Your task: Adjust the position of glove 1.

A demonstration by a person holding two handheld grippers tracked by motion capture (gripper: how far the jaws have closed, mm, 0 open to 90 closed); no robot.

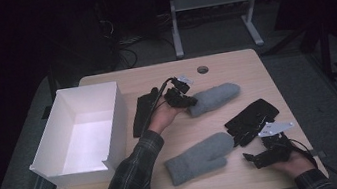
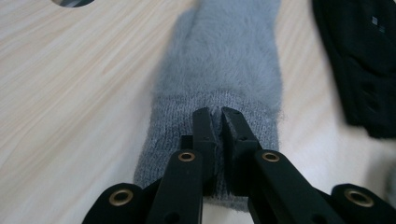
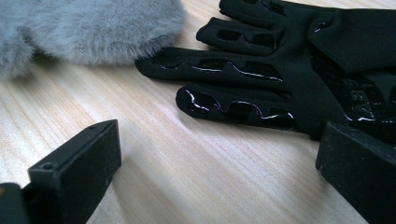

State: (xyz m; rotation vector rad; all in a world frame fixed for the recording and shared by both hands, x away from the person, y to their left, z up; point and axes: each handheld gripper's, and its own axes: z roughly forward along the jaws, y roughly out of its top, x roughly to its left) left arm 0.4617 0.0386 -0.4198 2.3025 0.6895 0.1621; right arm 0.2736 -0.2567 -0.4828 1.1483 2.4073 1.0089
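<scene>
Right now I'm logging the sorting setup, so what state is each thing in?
left gripper: shut on the far grey mitten's cuff
far grey mitten: flat on the table, pinched at the cuff
near grey mitten: flat, untouched
right gripper: open, holding nothing
black glove: flat, just ahead of the right gripper
second black glove: flat beside the box
white box: open, empty

Sleeve I see: dark checked shirt (image 1: 129, 181).
My left hand-held gripper (image 2: 215, 116): black jaws, little brass rings.
My right hand-held gripper (image 1: 259, 157): black, grey three-cornered plate, black cable.
</scene>
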